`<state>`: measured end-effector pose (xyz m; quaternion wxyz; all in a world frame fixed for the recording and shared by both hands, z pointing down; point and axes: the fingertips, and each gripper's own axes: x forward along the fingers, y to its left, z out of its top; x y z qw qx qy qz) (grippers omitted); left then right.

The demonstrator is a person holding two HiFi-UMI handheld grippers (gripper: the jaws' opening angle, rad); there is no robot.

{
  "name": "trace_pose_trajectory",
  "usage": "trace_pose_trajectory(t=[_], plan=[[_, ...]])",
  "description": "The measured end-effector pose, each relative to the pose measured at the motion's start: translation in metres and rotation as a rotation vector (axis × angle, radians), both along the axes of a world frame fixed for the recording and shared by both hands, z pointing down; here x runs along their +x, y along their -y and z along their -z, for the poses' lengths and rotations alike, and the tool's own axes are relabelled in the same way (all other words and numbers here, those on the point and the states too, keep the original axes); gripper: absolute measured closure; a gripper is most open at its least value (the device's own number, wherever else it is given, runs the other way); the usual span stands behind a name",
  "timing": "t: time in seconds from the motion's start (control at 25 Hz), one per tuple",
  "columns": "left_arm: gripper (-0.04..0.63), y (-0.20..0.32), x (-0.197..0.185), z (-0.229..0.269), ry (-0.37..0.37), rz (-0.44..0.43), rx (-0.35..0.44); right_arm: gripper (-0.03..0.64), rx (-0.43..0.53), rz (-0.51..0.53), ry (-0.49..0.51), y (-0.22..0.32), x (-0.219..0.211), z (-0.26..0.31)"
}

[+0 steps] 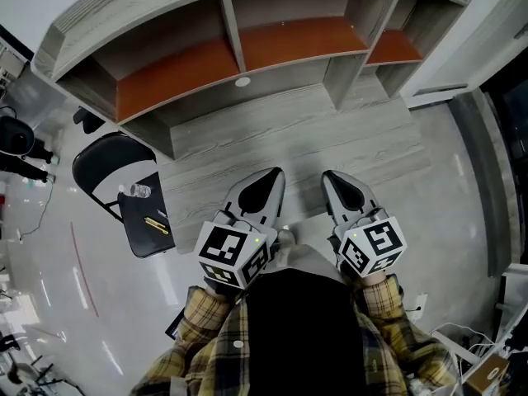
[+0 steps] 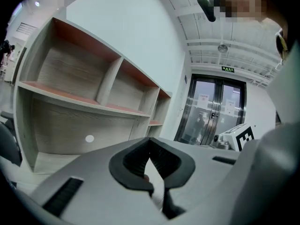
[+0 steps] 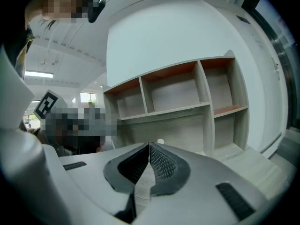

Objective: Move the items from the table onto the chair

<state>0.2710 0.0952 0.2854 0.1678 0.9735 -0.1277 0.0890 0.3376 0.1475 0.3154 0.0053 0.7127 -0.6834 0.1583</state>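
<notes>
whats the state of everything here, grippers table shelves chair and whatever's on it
left gripper: jaws together, nothing between them
right gripper: jaws together, nothing between them
table: no items showing on its top
shelves: compartments hold nothing
chair: beside the table, two items on its seat
yellow item: lying flat on the seat
clear item: on the seat near the backrest

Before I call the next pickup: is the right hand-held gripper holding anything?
No, the right hand-held gripper has its jaws closed together with nothing between them.
</notes>
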Motion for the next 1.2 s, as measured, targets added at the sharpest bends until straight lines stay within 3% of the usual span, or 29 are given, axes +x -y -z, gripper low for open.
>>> trace_pose_trajectory(t=[0.36,1.2], plan=[[0.592,0.003,-0.022,-0.004,0.011,0.025,0.009,0.6,-0.009,-0.007,0.011,0.005,-0.009,-0.003],[0.592,0.013,-0.017,-0.004,0.011,0.036,0.011,0.6,-0.021,0.022,0.004,0.015,-0.007,-0.003]])
